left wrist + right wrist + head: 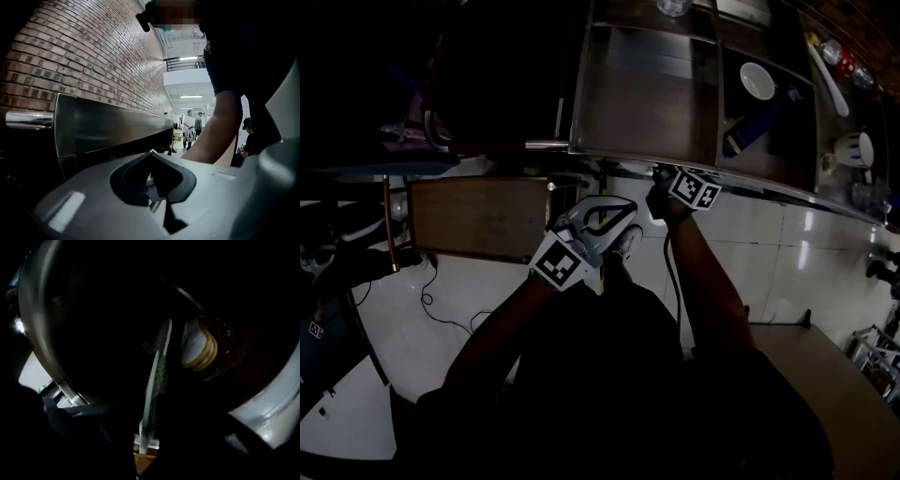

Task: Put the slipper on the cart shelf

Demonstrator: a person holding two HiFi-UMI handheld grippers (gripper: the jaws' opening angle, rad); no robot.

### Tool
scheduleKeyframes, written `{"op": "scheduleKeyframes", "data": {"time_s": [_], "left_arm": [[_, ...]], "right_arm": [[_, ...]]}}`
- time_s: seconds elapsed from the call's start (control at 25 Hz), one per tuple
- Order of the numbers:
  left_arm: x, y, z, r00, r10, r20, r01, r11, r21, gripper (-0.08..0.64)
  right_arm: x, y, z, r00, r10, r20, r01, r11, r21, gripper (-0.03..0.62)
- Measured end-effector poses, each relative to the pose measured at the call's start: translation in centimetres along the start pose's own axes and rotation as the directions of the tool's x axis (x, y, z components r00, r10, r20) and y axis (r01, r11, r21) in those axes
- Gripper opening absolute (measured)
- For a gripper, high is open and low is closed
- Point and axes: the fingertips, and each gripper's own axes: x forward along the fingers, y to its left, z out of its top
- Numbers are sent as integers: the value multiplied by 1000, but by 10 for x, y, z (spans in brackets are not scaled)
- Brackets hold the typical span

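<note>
The carrying step is judged to be in hand. The slipper (598, 221) is pinched in the left claw (591, 238) and held off the floor, at 6 o'clock from the cart shelf (642, 112). A thin pale patterned strip (157, 380) appears nipped in the right claw (149, 432). Next, the slipper needs to be raised toward 12 o'clock, cleared over the shelf rim, then released.
</note>
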Motion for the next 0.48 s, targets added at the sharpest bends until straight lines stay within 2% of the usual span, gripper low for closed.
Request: {"op": "scheduleKeyframes", "data": {"time_s": [0.12, 0.32, 0.48], "left_arm": [[-1, -1, -2, 1000, -2, 1, 2, 1000, 0, 3], [-2, -3, -4, 1000, -2, -7, 2, 1000, -15, 3], [-2, -7, -4, 1000, -11, -6, 11, 1000, -13, 3]], "right_arm": [[-6, -3, 7, 998, -4, 68, 2, 999, 35, 101], [-15, -6, 23, 986, -41, 163, 29, 997, 77, 249], [-32, -11, 33, 974, -97, 204, 86, 994, 62, 273]]}}
